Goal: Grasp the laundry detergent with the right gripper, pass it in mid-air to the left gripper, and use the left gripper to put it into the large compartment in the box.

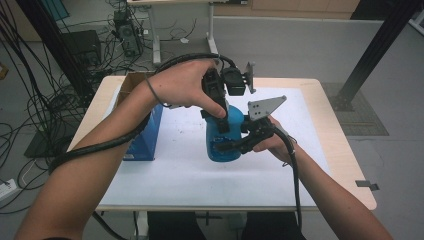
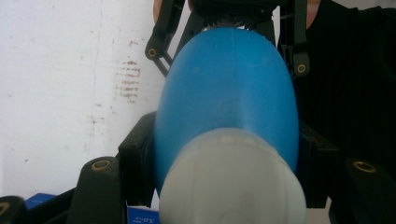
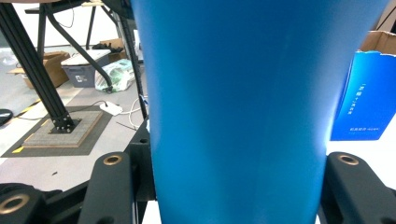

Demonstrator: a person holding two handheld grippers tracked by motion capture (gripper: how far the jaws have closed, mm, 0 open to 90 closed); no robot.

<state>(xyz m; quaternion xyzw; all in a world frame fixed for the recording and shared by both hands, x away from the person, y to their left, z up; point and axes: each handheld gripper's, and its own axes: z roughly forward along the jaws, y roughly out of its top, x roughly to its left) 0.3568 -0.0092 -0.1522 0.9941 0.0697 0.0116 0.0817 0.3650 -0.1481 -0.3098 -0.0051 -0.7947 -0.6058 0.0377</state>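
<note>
A blue bottle (image 1: 223,140) with a white cap (image 2: 231,182) stands upright on the white mat (image 1: 190,175). My left gripper (image 1: 221,116) comes down from above, and its jaws are shut on the bottle's top around the cap, as the left gripper view (image 2: 229,156) shows from close up. My right gripper (image 1: 234,145) reaches in level from the right and is shut on the lower body of the bottle (image 3: 238,116), which sits between its two black jaws (image 3: 238,186). In the left gripper view, the right gripper's linkage (image 2: 159,42) appears beyond the bottle.
A blue carton (image 1: 148,135) stands on the mat just left of the bottle, with an open cardboard box (image 1: 131,82) behind it. The wooden table edge (image 1: 345,150) runs along the right. Cables and black frame posts (image 1: 370,50) surround the table.
</note>
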